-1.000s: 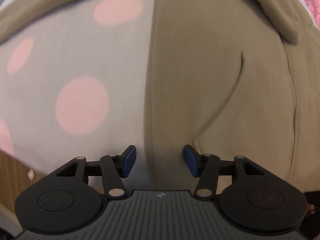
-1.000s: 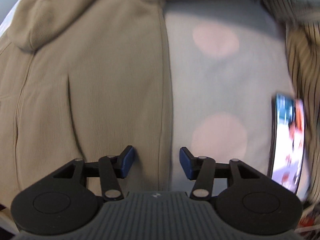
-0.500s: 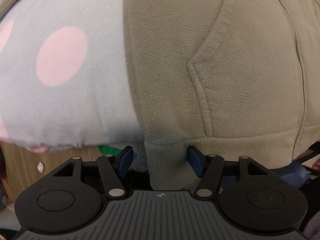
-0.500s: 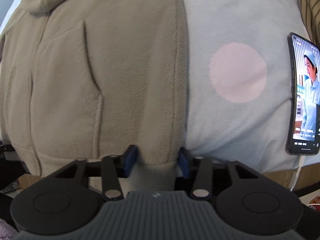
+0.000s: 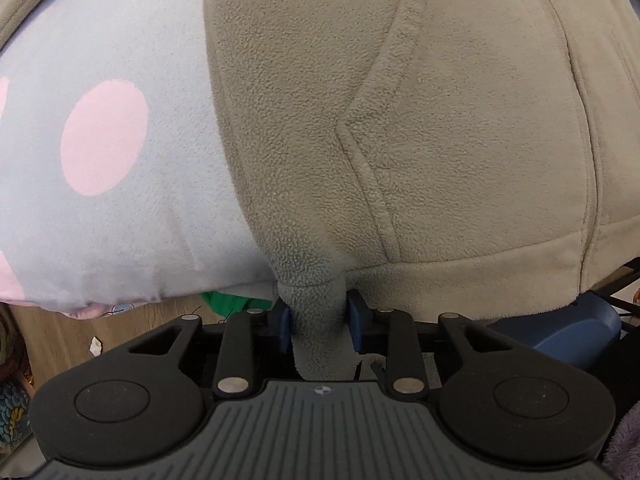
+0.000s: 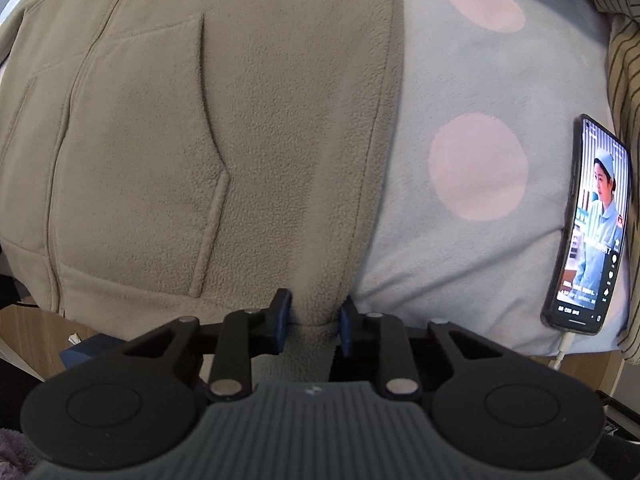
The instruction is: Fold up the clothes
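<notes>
In the left wrist view, the left gripper is clamping the bunched hem corner of the fleece, which is lying spread on the dotted blanket with its hem hanging over the bed edge, and a green cloth is showing just below that edge. In the right wrist view, the right gripper is pinching the other hem corner of the fleece, while a phone is lying screen-up on the blanket, well to the right, with striped fabric lying just beyond it.
</notes>
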